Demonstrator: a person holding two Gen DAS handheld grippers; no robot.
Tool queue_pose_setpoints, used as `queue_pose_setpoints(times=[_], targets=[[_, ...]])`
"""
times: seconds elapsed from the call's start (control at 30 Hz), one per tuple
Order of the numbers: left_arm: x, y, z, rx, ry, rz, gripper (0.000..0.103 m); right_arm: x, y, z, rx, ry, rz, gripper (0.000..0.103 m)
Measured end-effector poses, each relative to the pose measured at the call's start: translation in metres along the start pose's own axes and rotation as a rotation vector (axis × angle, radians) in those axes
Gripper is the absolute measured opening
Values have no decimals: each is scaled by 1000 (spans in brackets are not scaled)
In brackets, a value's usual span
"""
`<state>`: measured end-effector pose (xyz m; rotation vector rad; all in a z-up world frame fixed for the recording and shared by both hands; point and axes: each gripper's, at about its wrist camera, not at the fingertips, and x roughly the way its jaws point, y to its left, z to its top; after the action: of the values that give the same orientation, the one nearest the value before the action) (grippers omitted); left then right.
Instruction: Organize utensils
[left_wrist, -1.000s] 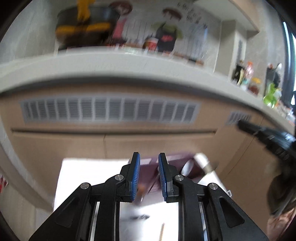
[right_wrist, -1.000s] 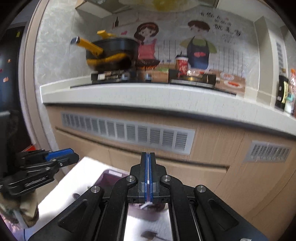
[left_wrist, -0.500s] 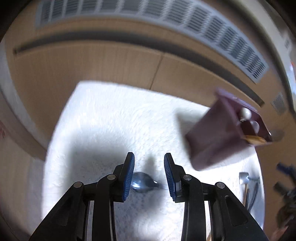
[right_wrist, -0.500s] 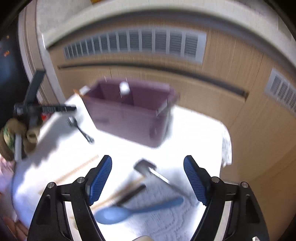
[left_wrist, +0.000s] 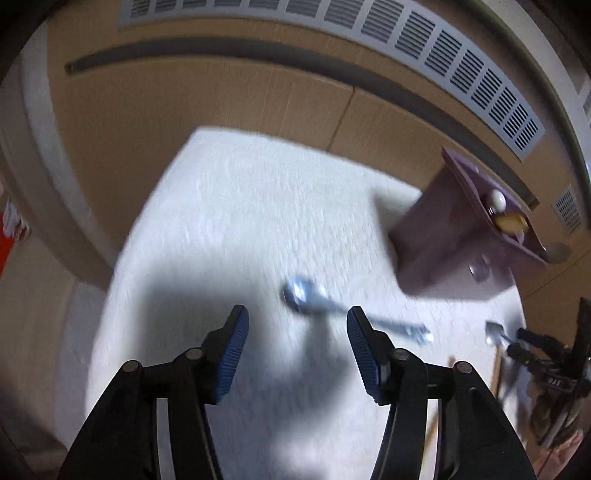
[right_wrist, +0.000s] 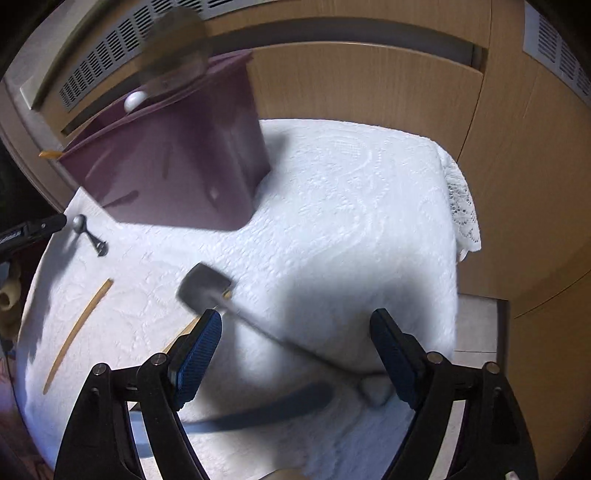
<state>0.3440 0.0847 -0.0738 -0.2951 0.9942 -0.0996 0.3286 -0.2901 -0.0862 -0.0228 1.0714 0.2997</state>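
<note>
**Ana:** On the far left of the desk (left_wrist: 229, 192), what is the left gripper (left_wrist: 297, 332) after?

**Ben:** The metal spoon (left_wrist: 306, 293) lying just ahead of its fingers (left_wrist: 232, 343). They are half apart and opening, with nothing pressed between them; the spoon's handle runs off past the right-hand finger. I'd judge the gripper is tilted down over it to get a finger on either side of the handle.

**Ana:** And the purple bin (right_wrist: 177, 162) in the middle?

**Ben:** It stands near the back edge of the white cloth, with a few utensils already poking out of its top. That is probably where the loose ones belong, so it sits within reach of both hands.

**Ana:** Then the right side?

**Ben:** The right gripper (right_wrist: 295, 339) has its fingers (right_wrist: 199, 347) wide, opening a little more, and holds nothing. A square-headed spatula (right_wrist: 203, 286) lies slantwise between them on the cloth, with a dark blue handle (right_wrist: 266, 410) crossing lower down. A wooden chopstick (right_wrist: 77, 328) lies apart to the left. The wide spread suits straddling the spatula's thin shaft, I think.
</note>
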Motion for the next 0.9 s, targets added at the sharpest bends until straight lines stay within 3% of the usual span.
queue_pose_setpoints(times=[0.1,0.2,0.27,0.33,0.4,0.43,0.47,0.57,0.63,0.67,0.73,0.8,0.9], targets=[[5,-2,-4,-45,47,-36,57,-6,25,-13,-25,38,99,82],[15,-8,2,-71,46,-5,57,-9,58,-27,-94,80,205,82],[24,-14,8,-85,47,0,57,-13,77,-34,-145,73,215,82],[30,-23,14,-81,32,15,57,-18,88,-34,-184,28,169,81],[33,-28,18,-75,25,2,57,-21,94,-27,-231,-57,46,82],[35,-31,20,-70,18,-14,57,-20,93,-23,-236,-75,10,85],[36,-35,21,-53,9,-34,57,-15,91,-16,-227,-88,-40,96],[30,-40,19,-13,-17,-38,57,-4,88,-1,-200,-90,-55,99],[21,-38,15,-13,-26,-15,57,0,93,0,-221,-67,-48,78],[16,-37,13,-24,-27,-3,57,4,97,0,-238,-46,-44,59],[7,-31,7,-62,-27,7,57,8,104,-1,-256,-50,-61,53],[4,-32,5,-81,-11,20,59,6,109,-2,-273,-63,-112,29],[10,-40,5,-83,25,95,59,-7,107,-2,-214,-69,-83,29]])
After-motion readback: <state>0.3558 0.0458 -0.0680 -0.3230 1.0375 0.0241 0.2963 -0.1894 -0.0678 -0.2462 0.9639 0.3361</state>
